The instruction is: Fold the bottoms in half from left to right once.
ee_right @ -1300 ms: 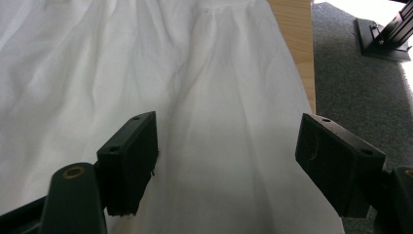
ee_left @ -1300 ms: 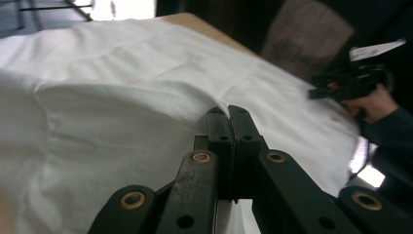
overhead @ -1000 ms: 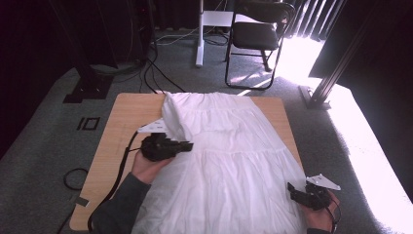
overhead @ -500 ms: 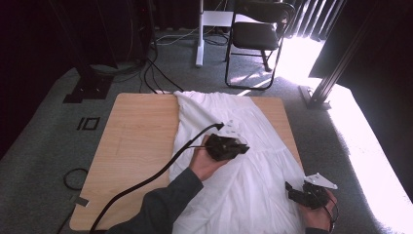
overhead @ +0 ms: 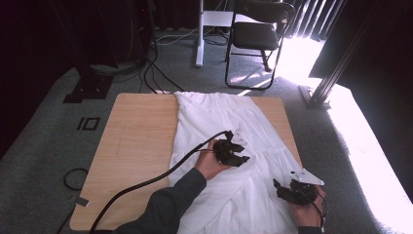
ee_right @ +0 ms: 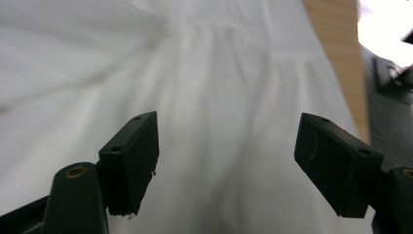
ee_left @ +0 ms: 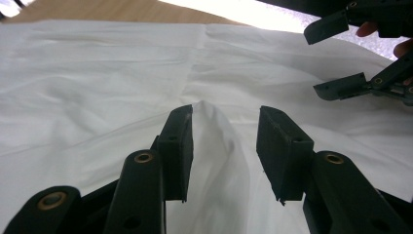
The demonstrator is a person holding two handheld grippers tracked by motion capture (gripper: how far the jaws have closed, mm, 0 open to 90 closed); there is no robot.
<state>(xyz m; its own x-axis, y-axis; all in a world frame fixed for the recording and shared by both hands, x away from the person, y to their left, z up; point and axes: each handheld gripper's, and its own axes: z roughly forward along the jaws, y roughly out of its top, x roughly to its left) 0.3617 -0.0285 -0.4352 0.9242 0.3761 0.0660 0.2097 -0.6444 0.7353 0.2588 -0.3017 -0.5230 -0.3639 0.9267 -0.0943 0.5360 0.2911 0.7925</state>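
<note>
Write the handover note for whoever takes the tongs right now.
Left tongs: over the middle of the white garment, jaws just opened, a raised ridge of cloth between them, pads not pressing it.
Right tongs: open, empty, at the garment's near right edge.
Garment: its left side is folded over onto the middle; the table is bare wood on the left.
Done: first fold carried across and let go.
Left: probably the right side and the remaining folds.
</note>
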